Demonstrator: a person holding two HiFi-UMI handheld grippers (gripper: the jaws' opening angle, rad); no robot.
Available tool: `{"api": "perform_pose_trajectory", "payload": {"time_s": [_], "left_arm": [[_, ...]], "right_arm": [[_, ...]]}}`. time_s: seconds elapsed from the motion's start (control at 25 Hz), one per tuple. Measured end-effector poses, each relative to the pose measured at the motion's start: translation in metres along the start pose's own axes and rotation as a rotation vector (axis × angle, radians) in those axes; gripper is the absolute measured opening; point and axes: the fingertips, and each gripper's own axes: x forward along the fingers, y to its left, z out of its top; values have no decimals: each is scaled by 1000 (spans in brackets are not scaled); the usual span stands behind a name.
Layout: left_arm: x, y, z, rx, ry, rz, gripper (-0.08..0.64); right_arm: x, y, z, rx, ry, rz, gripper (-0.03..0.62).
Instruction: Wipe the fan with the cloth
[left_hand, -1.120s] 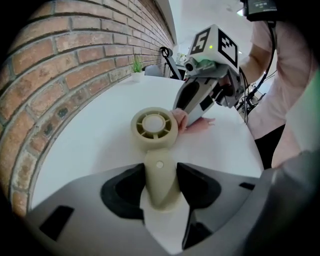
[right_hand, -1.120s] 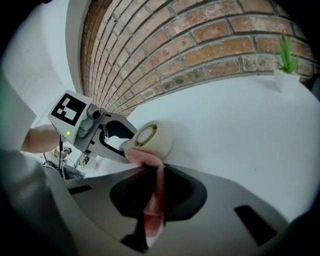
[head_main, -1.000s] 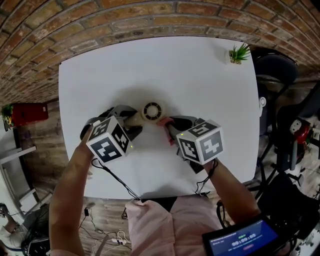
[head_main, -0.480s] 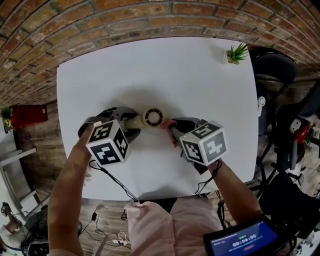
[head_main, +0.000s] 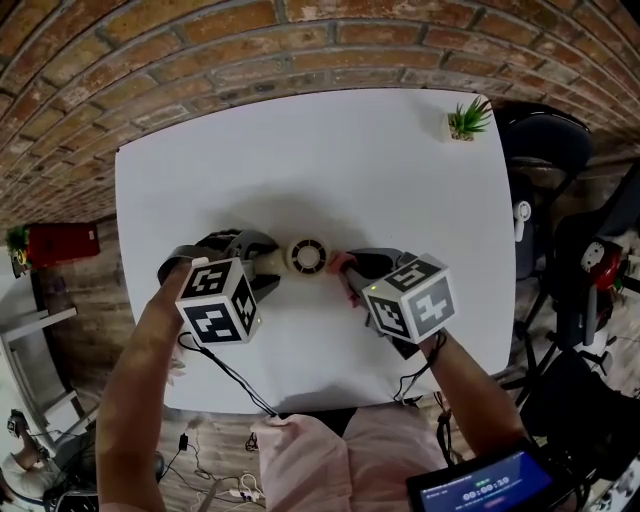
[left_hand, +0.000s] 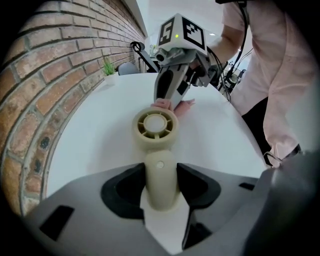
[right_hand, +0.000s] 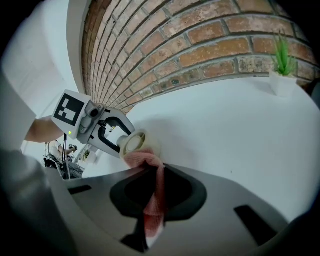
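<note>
Saw left tongs (left_hand: 160, 192) clenched on the handle (left_hand: 160, 175) of the beige fan (left_hand: 155, 125), one pad tight on each side. Noted the round grille head sticking out just past the tips, face up, low at the white table (head_main: 400, 180); couldn't confirm contact with the top.

Saw right tongs (right_hand: 155, 190) clenched on the pink cloth (right_hand: 142, 159): strip pinched between the jaws, bunched end poking out at the tips. Found that bunched end pressed against the fan head's rim, on the side opposite the handle.

Put the fan directly between the two tongs, tips facing each other across it, around mid-table.

Spotted a small potted plant (head_main: 468, 118) at the table's far right corner, well apart, and a brick wall (head_main: 200, 40) beyond the far edge.
</note>
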Motion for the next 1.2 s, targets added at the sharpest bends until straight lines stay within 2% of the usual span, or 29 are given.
{"api": "perform_pose_trajectory", "payload": {"time_s": [0.64, 0.92, 1.2], "left_arm": [[3, -6, 5, 239, 93, -64, 206], [6, -11, 10, 395, 158, -80, 202], [8, -16, 13, 506, 210, -99, 201]], "right_arm": [[-3, -5, 2, -90, 35, 15, 34], [-2, -2, 2, -193, 74, 39, 34], [0, 4, 0, -276, 101, 63, 34]]}}
